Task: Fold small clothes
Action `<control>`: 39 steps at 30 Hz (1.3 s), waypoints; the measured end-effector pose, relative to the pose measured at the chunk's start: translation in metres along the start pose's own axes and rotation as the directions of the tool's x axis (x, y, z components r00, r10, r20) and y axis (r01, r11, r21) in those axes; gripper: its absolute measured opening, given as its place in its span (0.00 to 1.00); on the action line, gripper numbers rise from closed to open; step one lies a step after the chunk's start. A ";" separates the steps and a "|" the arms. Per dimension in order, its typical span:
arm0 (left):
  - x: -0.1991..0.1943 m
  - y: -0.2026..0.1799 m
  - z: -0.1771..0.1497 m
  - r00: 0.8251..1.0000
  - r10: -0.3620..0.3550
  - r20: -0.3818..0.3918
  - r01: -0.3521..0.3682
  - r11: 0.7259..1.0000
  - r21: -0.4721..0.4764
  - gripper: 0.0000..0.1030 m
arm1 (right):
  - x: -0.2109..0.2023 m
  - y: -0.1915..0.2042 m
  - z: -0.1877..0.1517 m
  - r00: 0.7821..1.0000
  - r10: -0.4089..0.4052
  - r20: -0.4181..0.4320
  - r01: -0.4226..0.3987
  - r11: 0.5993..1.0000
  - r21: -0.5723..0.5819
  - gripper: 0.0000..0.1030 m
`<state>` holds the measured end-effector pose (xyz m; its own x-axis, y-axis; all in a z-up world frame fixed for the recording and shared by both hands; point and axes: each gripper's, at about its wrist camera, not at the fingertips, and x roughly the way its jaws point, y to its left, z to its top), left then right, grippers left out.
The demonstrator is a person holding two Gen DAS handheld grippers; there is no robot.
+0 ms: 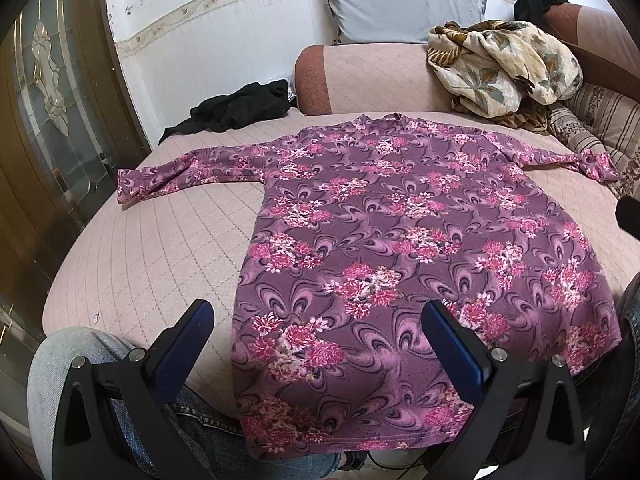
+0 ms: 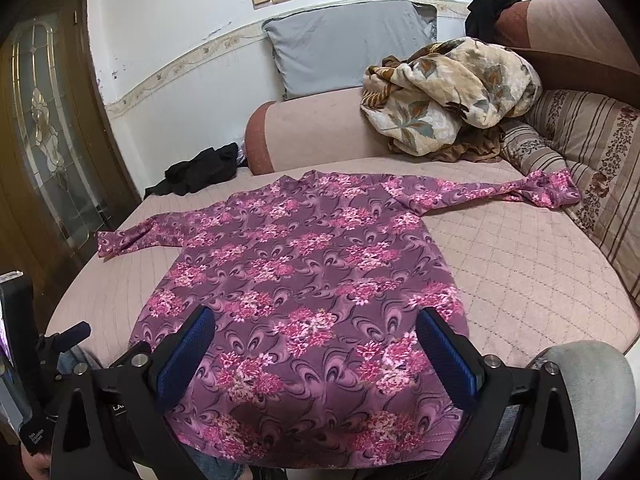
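Note:
A purple long-sleeved top [image 1: 400, 240] [image 2: 304, 280] with pink flower print lies flat on the pink quilted bed, both sleeves spread out sideways and its hem hanging over the near edge. My left gripper [image 1: 320, 312] hovers open above the hem's left part, with nothing between its blue-padded fingers [image 1: 188, 344]. Over the hem's middle hangs my right gripper [image 2: 316, 320], open too, its pads [image 2: 448, 356] apart and clear of the cloth. The left gripper's body [image 2: 24, 360] shows at the left edge of the right wrist view.
A black garment [image 1: 236, 108] [image 2: 200, 172] lies at the bed's far left. A floral blanket heap [image 1: 504, 68] [image 2: 448, 92] sits on the pink bolster [image 1: 360, 80], with a grey pillow [image 1: 400, 0] behind and a striped cushion [image 2: 592, 160] at right. A person's jeans-clad knees [image 1: 68, 364] [image 2: 592, 368] flank the hem.

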<state>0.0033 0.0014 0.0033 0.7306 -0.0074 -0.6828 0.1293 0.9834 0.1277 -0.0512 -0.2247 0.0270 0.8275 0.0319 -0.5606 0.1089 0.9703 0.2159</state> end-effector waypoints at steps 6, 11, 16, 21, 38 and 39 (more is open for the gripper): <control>0.004 -0.004 0.038 0.995 -0.081 -0.050 0.078 0.995 -0.062 1.00 | -0.009 -0.034 0.040 0.996 0.013 0.086 -0.023 0.993 0.118 0.95; 0.020 -0.026 0.098 0.983 -0.181 -0.037 0.177 0.980 -0.090 1.00 | 0.019 -0.117 0.094 0.998 0.037 0.053 -0.053 0.942 0.332 0.94; 0.065 -0.060 0.147 0.976 -0.214 -0.036 0.212 0.976 -0.045 1.00 | 0.064 -0.221 0.146 0.996 -0.084 0.018 0.067 0.892 0.447 0.90; 0.119 -0.085 0.171 0.960 -0.275 -0.056 0.272 0.961 -0.058 1.00 | 0.127 -0.326 0.179 0.972 -0.197 -0.127 0.234 0.794 0.562 0.80; 0.182 -0.065 0.127 0.890 -0.378 -0.256 0.324 0.918 -0.230 1.00 | 0.212 -0.388 0.212 0.837 -0.461 -0.295 0.547 0.726 0.416 0.05; 0.178 -0.061 0.130 0.888 -0.389 -0.245 0.333 0.912 -0.239 1.00 | 0.197 -0.358 0.220 0.867 -0.449 -0.216 0.498 0.788 0.363 0.05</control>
<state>0.2126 -0.0834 -0.0326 0.4346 -0.3447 -0.8321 0.2010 0.9377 -0.2835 0.1941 -0.6190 0.0155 0.5499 -0.3564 -0.7554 0.6977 0.6931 0.1810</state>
